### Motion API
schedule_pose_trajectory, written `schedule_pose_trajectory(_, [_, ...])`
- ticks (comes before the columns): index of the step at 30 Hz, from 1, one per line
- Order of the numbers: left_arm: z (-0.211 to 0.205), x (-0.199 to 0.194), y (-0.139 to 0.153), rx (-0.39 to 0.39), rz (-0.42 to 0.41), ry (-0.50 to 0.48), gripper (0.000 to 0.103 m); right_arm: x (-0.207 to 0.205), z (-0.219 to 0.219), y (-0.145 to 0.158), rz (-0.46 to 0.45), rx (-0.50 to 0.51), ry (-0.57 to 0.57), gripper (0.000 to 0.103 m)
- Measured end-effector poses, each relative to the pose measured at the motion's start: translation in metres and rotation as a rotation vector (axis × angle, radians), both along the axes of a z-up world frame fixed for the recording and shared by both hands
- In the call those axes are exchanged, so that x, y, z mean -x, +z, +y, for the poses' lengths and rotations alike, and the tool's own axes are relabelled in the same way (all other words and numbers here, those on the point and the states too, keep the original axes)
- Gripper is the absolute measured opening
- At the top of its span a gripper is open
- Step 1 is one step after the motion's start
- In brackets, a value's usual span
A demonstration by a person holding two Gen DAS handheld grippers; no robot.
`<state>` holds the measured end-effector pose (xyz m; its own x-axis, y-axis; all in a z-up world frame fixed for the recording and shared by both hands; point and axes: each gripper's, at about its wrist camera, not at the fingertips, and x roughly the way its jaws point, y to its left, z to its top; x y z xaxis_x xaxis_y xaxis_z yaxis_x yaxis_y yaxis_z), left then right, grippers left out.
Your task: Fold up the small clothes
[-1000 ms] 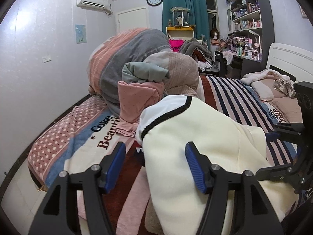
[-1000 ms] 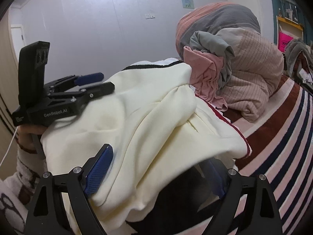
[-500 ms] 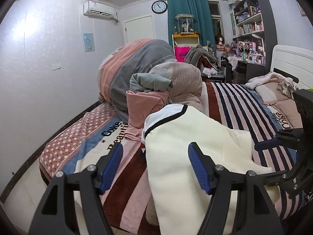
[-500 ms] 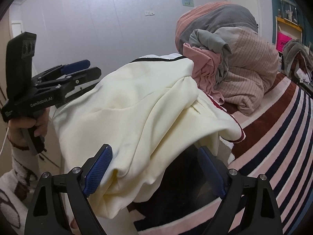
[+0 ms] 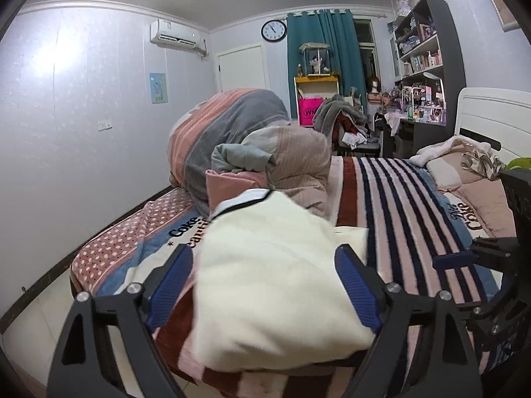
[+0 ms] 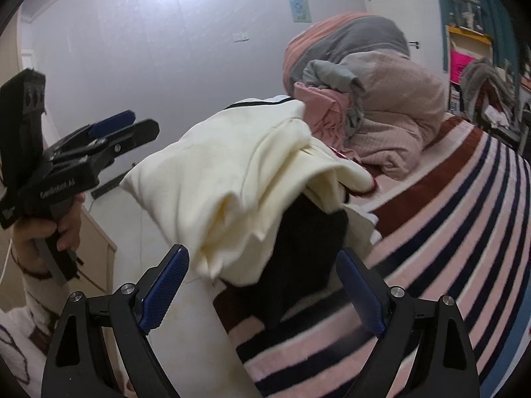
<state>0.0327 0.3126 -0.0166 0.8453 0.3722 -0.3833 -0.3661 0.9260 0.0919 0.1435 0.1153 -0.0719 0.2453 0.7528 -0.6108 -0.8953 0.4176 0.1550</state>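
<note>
Now the left hand-held gripper [image 5: 264,285] sits farther back from the cream garment [image 5: 275,275] than a second ago; its jaws are opening, wider apart than before, and the cloth lies between them with no pad pressing on it. The right hand-held gripper [image 6: 262,293] has also drawn back, jaws apart, nothing clamped; the garment's near fold and a black piece [image 6: 308,232] under it lie beyond its pads. The garment rests heaped at the near edge of the bed [image 5: 415,219], on the striped blanket, its black-trimmed edge toward the far side, where more of the bed shows than earlier. Both views are motion-blurred at the cloth edges. What the black piece is cannot be made out. In the right view the left gripper body shows at far left, held in a hand [image 6: 46,235] with a patterned sleeve; the arm is cut off by the frame. Behind the garment: a pile of rolled bedding [image 5: 232,132] with pink and grey clothes. Room: white walls, wall clock [image 5: 273,31], teal curtain [image 5: 322,53], shelving [image 5: 428,53] at right.
</note>
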Motion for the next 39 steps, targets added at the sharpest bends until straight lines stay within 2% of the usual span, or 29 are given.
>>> schedule_pose_trajectory(3, [-0.033, 0.004, -0.003, 0.008, -0.012, -0.019, 0.089, 0.008, -0.027, -0.001, 0.004, -0.025, -0.035, 0.089])
schedule_pose_trajectory(8, [-0.097, 0.006, -0.009, -0.009, -0.052, -0.026, 0.094, 0.025, -0.084, -0.001, -0.047, -0.063, -0.134, 0.092])
schedule_pose_trajectory(12, [-0.147, 0.005, -0.013, -0.004, -0.085, -0.04, 0.099, 0.042, -0.139, 0.001, -0.131, -0.091, -0.251, 0.097])
schedule_pose_trajectory(15, [-0.187, 0.005, -0.016, 0.002, -0.109, -0.047, 0.1, 0.056, -0.181, 0.003, -0.208, -0.099, -0.349, 0.097])
schedule_pose_trajectory(17, [-0.213, 0.005, -0.018, 0.001, -0.121, -0.054, 0.1, 0.067, -0.209, 0.003, -0.26, -0.102, -0.413, 0.103])
schedule_pose_trajectory(19, [-0.243, 0.006, -0.021, -0.007, -0.148, -0.06, 0.102, 0.078, -0.239, 0.002, -0.31, -0.106, -0.474, 0.102])
schedule_pose_trajectory(24, [-0.288, 0.008, -0.028, -0.002, -0.172, -0.1, 0.102, 0.097, -0.29, -0.002, -0.361, -0.125, -0.588, 0.102])
schedule_pose_trajectory(30, [-0.313, 0.013, -0.032, -0.025, -0.16, -0.133, 0.102, 0.102, -0.314, -0.005, -0.361, -0.15, -0.655, 0.102])
schedule_pose_trajectory(39, [-0.316, 0.018, -0.031, -0.025, -0.159, -0.15, 0.102, 0.116, -0.328, -0.008, -0.366, -0.155, -0.681, 0.102])
